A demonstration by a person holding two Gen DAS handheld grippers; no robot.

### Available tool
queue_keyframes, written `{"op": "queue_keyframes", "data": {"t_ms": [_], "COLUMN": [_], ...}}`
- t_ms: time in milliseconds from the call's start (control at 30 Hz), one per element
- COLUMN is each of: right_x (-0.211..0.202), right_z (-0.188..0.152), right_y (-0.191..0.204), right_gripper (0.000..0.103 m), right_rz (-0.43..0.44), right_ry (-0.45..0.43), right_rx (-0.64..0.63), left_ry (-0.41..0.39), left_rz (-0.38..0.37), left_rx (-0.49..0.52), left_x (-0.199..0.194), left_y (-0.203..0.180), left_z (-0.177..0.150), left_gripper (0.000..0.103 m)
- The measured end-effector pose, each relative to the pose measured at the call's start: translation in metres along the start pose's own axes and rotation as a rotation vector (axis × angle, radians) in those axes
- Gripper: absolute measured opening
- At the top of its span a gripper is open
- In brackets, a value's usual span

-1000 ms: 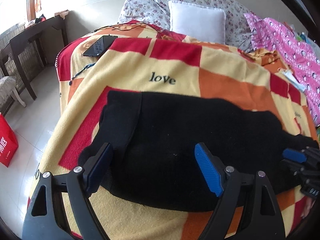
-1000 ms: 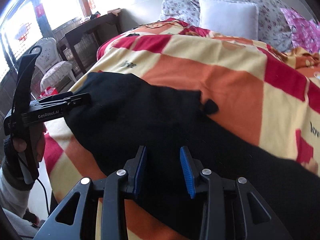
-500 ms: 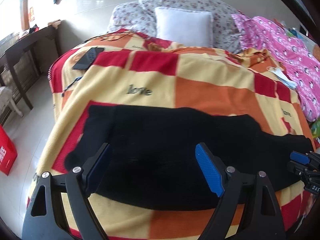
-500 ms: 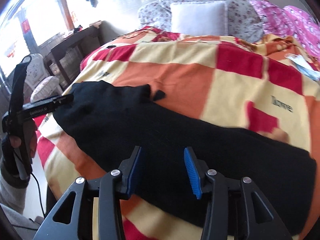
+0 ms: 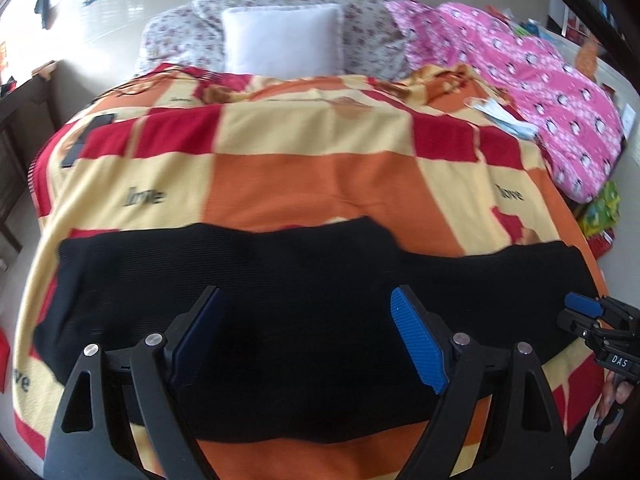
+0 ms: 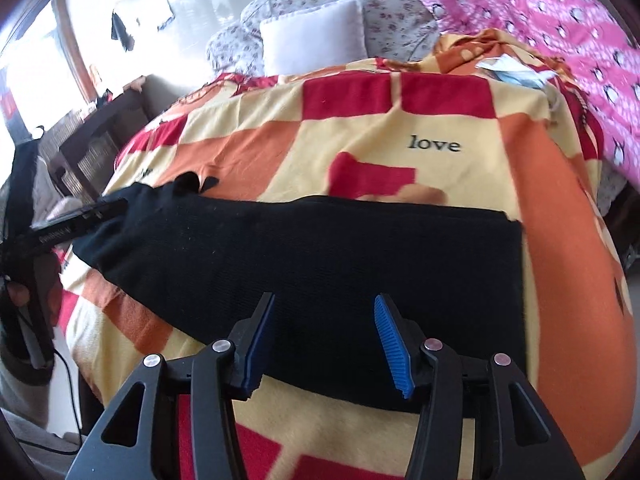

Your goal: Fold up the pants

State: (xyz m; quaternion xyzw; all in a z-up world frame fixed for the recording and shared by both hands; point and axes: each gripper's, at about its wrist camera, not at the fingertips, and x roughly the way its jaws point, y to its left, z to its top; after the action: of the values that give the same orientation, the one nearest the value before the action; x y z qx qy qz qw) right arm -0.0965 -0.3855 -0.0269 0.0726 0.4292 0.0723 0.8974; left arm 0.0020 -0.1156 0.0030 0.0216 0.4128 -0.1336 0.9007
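Note:
Black pants (image 5: pixel 280 296) lie flat as a long band across the near part of a checked red, orange and yellow blanket (image 5: pixel 320 184). My left gripper (image 5: pixel 306 296) hovers over their middle, open wide with nothing between its blue pads. My right gripper (image 6: pixel 324 298) hangs above the right half of the pants (image 6: pixel 340 264); its jaws are opening and hold nothing. In the left wrist view, the right gripper (image 5: pixel 576 314) sits by the pants' right end. In the right wrist view, the left gripper (image 6: pixel 116 205) reaches in by their left end, where a small flap sticks up.
At the head of the bed are a white pillow (image 5: pixel 282 40) and floral pillows (image 5: pixel 360 28). A pink penguin quilt (image 5: pixel 552 92) runs along the right side, beside a face mask (image 5: pixel 500 116). A dark flat device (image 5: pixel 86 140) lies at the blanket's far left. A dark wooden desk (image 6: pixel 100 132) stands left of the bed.
Both grippers have swung to the right along the bed and rolled a little. The right gripper's jaws have spread wider. The pants now show as one long flat band.

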Motion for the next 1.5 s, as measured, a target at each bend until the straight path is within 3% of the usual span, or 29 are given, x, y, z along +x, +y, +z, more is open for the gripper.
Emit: {"op": "queue_keyframes", "data": {"t_ms": [267,433,600,733,867,933,1000,1033,1167,1267,1367,1467,1500], "right_x": [-0.038,-0.053,-0.047,-0.044,-0.033,-0.025,-0.013,-0.008,-0.014,-0.02,0.0,-0.009,-0.018], "right_z": [-0.011,-0.023,-0.03,-0.024,-0.003,0.006,0.014,0.017,0.031,0.038,0.03,0.017,0.013], "right_y": [-0.042,-0.069,-0.079,-0.076,-0.078,-0.08,-0.083,-0.083,-0.075,-0.08,-0.087,-0.093,-0.098], "right_gripper": [0.055,0.059,0.059,0.059,0.058,0.048,0.012,0.008,0.008,0.008,0.008,0.013,0.02], "right_rz": [-0.074,-0.069,-0.041,-0.043,-0.064,-0.061,-0.06,-0.067,-0.092,-0.111,-0.097,-0.055,-0.043], "right_ry": [-0.047,-0.067,-0.057,-0.071,-0.081,-0.078,-0.059,-0.05,-0.075,-0.111,-0.036,-0.051,-0.073], "right_rx": [0.084,0.17,0.202,0.181,0.156,0.146,0.134,0.12,0.042,0.051,0.076,0.125,0.161], "left_ry": [0.059,0.099,0.115,0.12,0.112,0.109,0.111,0.109,0.094,0.091,0.108,0.109,0.111], "left_rz": [-0.121,-0.215,-0.299,-0.305,-0.299,-0.304,-0.297,-0.29,-0.271,-0.284,-0.302,-0.301,-0.305], "left_rx": [0.062,0.114,0.229,0.317,0.341,0.336,0.333,0.332,0.316,0.297,0.313,0.354,0.37], "left_x": [0.019,0.033,0.044,0.049,0.049,0.048,0.048,0.047,0.046,0.045,0.049,0.053,0.055], "left_y": [-0.052,-0.094,-0.147,-0.179,-0.189,-0.188,-0.186,-0.185,-0.178,-0.179,-0.189,-0.201,-0.206], "left_z": [0.009,0.021,0.034,0.037,0.039,0.04,0.041,0.042,0.049,0.053,0.053,0.052,0.052], "left_gripper": [0.085,0.085,0.085,0.085,0.085,0.085,0.085,0.085,0.085,0.085,0.085,0.085,0.085]}}
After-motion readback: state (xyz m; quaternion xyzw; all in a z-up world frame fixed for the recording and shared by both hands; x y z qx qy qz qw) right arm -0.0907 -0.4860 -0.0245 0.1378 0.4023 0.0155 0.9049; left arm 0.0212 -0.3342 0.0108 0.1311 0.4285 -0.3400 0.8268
